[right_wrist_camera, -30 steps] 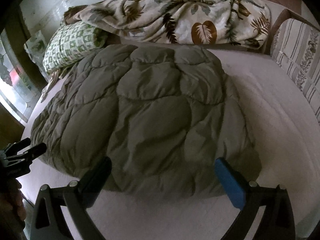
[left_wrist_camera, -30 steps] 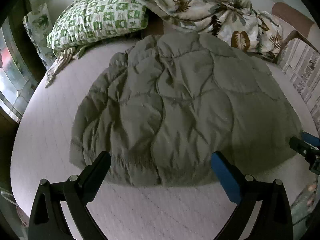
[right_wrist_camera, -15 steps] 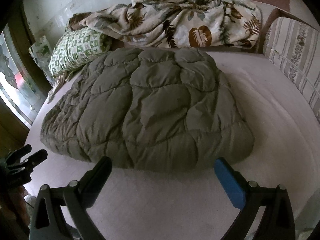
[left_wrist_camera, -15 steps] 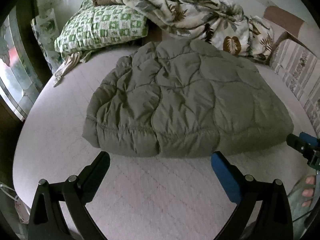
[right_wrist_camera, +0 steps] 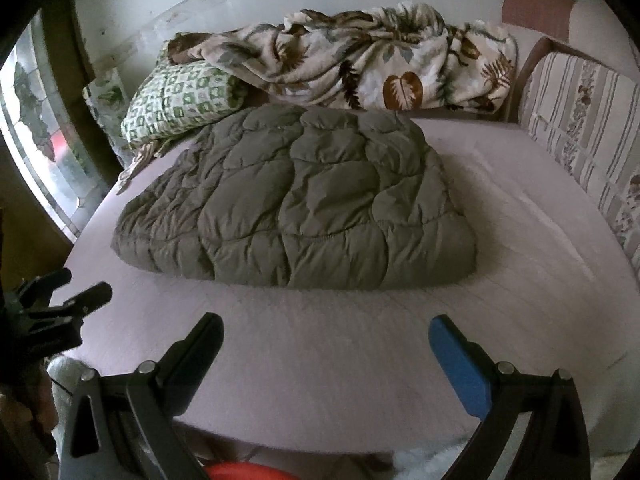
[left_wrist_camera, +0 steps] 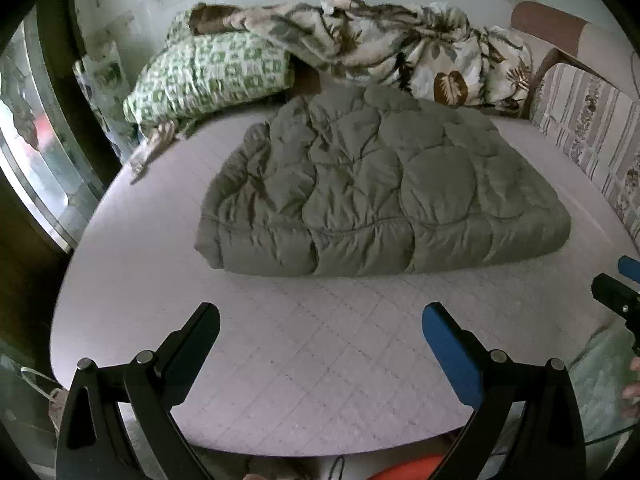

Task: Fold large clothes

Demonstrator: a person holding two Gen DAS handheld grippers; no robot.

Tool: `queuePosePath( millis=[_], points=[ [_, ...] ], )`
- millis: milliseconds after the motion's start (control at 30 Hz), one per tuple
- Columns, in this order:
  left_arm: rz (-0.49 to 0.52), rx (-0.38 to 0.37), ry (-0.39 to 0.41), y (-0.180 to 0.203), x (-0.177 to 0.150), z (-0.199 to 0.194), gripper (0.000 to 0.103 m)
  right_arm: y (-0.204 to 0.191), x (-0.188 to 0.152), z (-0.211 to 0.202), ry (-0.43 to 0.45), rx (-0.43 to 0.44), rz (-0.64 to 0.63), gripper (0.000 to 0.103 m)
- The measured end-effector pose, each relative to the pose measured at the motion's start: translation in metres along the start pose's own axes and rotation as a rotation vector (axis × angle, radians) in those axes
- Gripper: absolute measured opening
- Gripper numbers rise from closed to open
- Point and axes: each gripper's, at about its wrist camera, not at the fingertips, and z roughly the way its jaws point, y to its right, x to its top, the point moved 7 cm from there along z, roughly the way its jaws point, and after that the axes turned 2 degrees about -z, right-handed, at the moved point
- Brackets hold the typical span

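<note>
A big gray puffy coat point(left_wrist_camera: 376, 188) lies folded on the bed point(left_wrist_camera: 280, 344). It sits in the middle of the bed, closer to the far edge than to the near edge. Its thick folded side faces the near edge, and bare bed shows between that side and both claws. The left claw point(left_wrist_camera: 320, 320) hangs over the near edge of the bed. Its jaws are wide apart and nothing is in them. The right claw point(right_wrist_camera: 326, 330) hangs over the near edge too, with its jaws spread wide and nothing between them. Neither claw touches the coat. In the right view, the left claw shows at the left side, off the near left corner of the bed. At the far edge, a green and white pillow point(left_wrist_camera: 208, 76) lies by the far left corner. A leafy blanket point(left_wrist_camera: 400, 48) is piled along the far edge, just behind the coat. A striped cushion point(right_wrist_camera: 584, 120) stands along the right edge.
</note>
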Motion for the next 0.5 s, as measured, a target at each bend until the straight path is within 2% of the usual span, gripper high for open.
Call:
queuePosePath(
  millis=[233, 500],
  points=[
    [0.012, 0.001, 0.067, 0.001, -0.012, -0.04, 0.101, -0.003, -0.018, -0.037, 0.026, -0.017, -0.03, 0.103],
    [0.02, 0.003, 0.106, 0.002, -0.026, -0.07, 0.101, -0.014, -0.029, -0.069, 0.055, 0.021, -0.029, 0.103]
  ],
)
